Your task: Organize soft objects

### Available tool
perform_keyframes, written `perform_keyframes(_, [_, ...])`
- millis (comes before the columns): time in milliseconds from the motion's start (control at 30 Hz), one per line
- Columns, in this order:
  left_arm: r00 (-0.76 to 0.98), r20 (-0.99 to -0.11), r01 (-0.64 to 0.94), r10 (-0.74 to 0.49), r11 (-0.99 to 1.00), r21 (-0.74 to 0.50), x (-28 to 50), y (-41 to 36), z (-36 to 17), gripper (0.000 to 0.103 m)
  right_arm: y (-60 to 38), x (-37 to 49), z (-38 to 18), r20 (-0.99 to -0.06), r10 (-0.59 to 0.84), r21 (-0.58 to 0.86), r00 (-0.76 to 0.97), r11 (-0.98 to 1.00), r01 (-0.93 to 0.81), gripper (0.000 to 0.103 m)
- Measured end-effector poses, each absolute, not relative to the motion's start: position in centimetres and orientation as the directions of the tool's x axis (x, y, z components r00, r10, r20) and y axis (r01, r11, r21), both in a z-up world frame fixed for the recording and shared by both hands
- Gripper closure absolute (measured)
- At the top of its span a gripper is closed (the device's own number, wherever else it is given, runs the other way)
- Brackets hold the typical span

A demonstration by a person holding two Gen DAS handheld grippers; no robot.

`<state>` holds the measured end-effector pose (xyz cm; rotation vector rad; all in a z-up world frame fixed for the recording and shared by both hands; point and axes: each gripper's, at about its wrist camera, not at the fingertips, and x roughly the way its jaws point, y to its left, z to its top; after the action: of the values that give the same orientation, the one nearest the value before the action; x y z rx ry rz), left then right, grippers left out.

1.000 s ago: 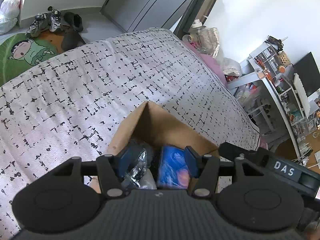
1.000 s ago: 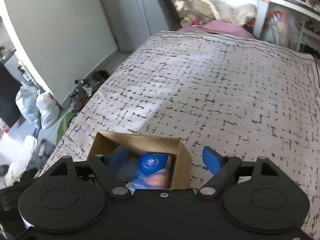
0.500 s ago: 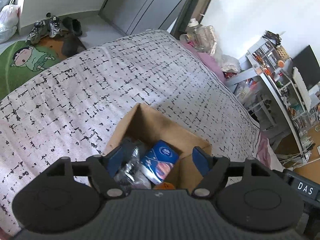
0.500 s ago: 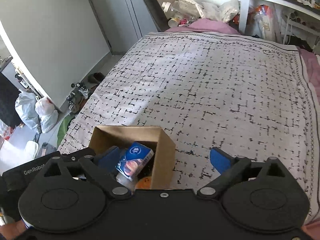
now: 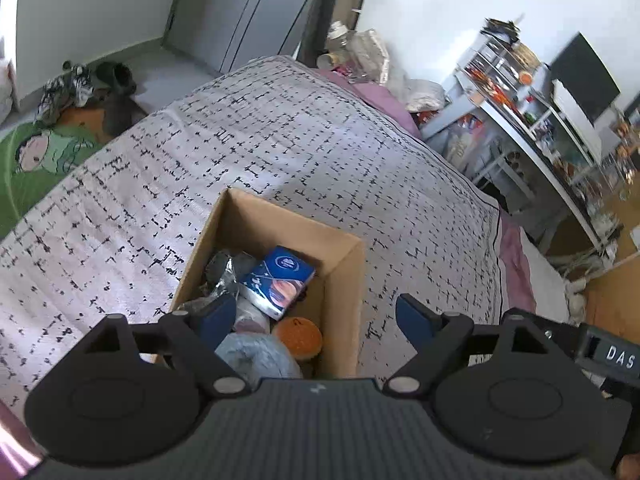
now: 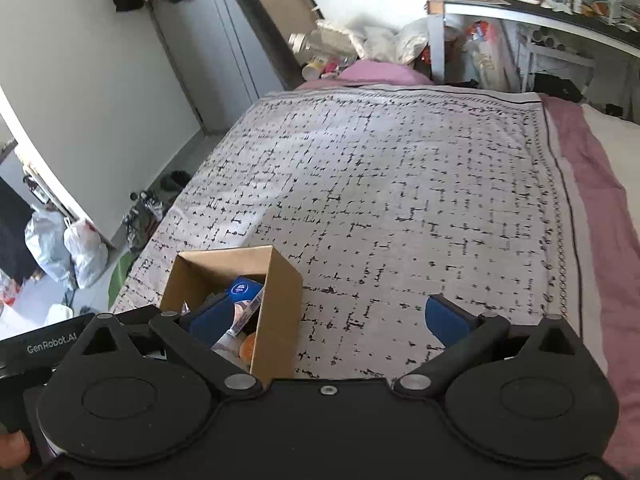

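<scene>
I see my left tool [image 5: 316,316] spread wide with nothing gripped; its jaws have just been opening. My right tool [image 6: 328,318] has been opening too, and it holds nothing. The brown cardboard box [image 5: 340,264] sits on the bed's black-and-white blanket [image 5: 280,140]. Inside the box are a blue packet [image 5: 280,280], a crinkly silver wrapper [image 5: 226,276], an orange round thing [image 5: 298,336] and a soft grey-blue thing [image 5: 256,356].
</scene>
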<state>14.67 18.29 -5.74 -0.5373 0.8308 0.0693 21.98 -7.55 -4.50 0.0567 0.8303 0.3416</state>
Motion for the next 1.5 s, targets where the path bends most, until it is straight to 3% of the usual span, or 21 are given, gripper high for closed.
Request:
perform_keyframes(500, [0.638, -0.765, -0.228, -0.087, 0.928, -0.296, 11.0, 13.6, -2.2, 0.004, -13.1, 17.8, -2.5, -0.685, 0.338, 0.202, 0.646, 0.939, -0.277, 0.0])
perform_keyframes(1000, [0.617, -0.785, -0.201, -0.047, 0.956, -0.214, 7.6, 8.7, -0.1, 0.004, -17.9, 14.4, -1.3, -0.667, 0.366, 0.205, 0.649, 0.928, -0.313, 0.0])
perform_keyframes(1500, [0.61, -0.792, -0.18, -0.022, 0.97, -0.166, 5.8, 5.0, 0.5, 0.004, -20.3, 12.0, -2.5, -0.69, 0.284, 0.129, 0.666, 0.953, -0.273, 0.0])
